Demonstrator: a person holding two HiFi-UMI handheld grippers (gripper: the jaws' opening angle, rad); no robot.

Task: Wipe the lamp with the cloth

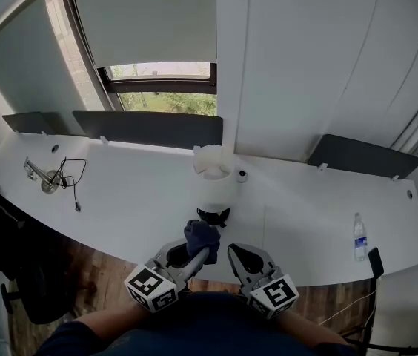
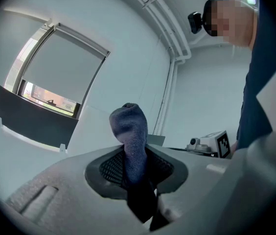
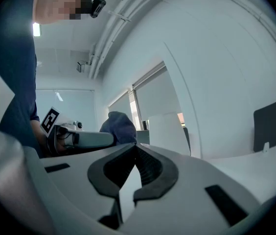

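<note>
Across the near half of the room:

1. Surface (image 1: 135, 199). White, curved and long, running left to right under the window. Its near edge sits just ahead of both hand-held grippers.

2. Lamp (image 1: 213, 170). White table lamp standing at mid-surface, close to the near edge. The long axis is upright, with the pale open top facing up and the dark foot at the end nearest the person. It lies straight ahead of the grippers, slightly nearer the left one's line than the right's.

3. Left hand-held gripper (image 1: 194, 256) (image 2: 135, 168). Jaws clamped on the cloth and pointing forward at the lamp's foot. This is the nearer tool, and judged to be the one to carry the wipe.

4. Right hand-held gripper (image 1: 240, 256) (image 3: 134, 155). Jaws closed tip to tip with nothing between them. It is held just beside the left one and a little short of the lamp.

5. Cloth (image 1: 202, 234) (image 2: 129, 126). Dark blue and bunched, with its long axis along the left jaws. The rounded free end pokes past the tips towards the lamp. It reaches the dark foot in the head view, but contact cannot be told.

6. Water bottle (image 1: 359, 237). Upright at far right, well apart from the lamp.

7. Cable (image 1: 72, 180). Loose and black, at far left.
</note>
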